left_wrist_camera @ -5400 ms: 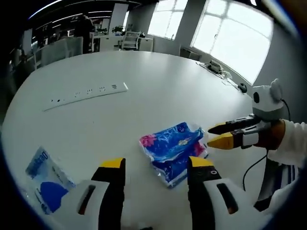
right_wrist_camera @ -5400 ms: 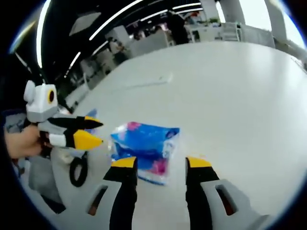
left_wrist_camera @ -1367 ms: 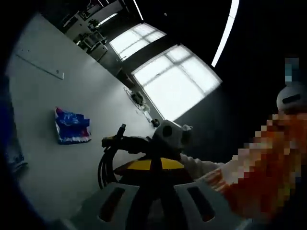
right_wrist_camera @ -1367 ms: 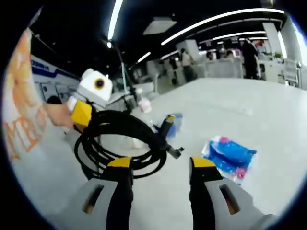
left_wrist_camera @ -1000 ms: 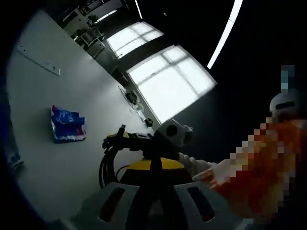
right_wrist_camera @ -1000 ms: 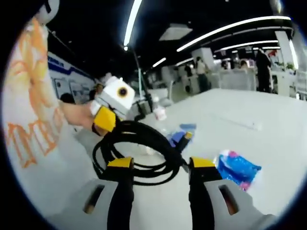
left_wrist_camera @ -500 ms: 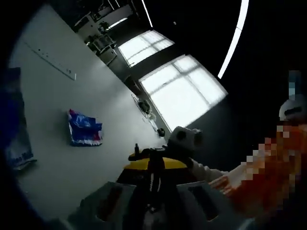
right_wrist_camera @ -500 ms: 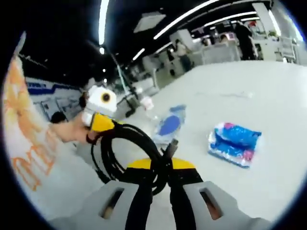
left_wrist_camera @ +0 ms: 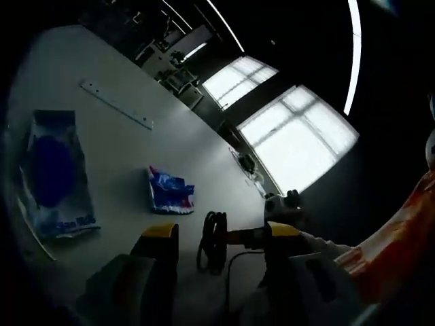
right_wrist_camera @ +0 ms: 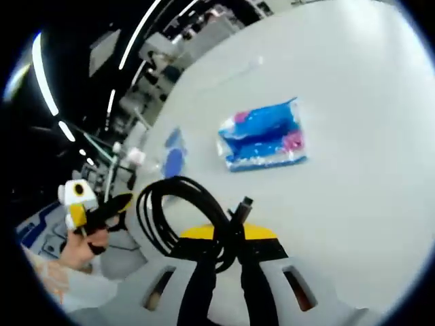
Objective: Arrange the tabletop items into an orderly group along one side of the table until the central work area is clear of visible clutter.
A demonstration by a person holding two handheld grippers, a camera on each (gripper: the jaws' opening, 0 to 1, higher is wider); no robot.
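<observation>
1. Right gripper view, nearest: my right gripper [right_wrist_camera: 228, 243] has its jaws drawn together on the black coiled cable [right_wrist_camera: 178, 216]. The coil stands up above the yellow tips, and its plug end [right_wrist_camera: 242, 204] sticks out to one side.
2. Handling judgement: the cable looks light and floppy, its loops free to spread or snag. The jaws bite across several bunched strands, which I judge the right place to hold it. A grip on one strand would let the coil unravel.
3. Beyond the coil, the blue tissue pack [right_wrist_camera: 264, 135] lies flat on the white surface [right_wrist_camera: 360, 102], well apart from the cable. I judge it soft, light and slippery in its plastic wrap, so I would pinch it at an edge or across its short side.
4. Further off, the blue-and-white sachet [right_wrist_camera: 174, 158] lies near the surface edge. The white strip [right_wrist_camera: 238, 70] lies farthest out.
5. At the left of this view, a hand holds the left gripper [right_wrist_camera: 121, 200] off the surface, well apart from the coil.
6. Left gripper view: my left gripper [left_wrist_camera: 219, 231] has its jaws wide and empty. Between them I see the right gripper carrying the cable, with the tissue pack just beyond.
7. My judgement is that the cable is not yet set down, and the centre is still cluttered.
</observation>
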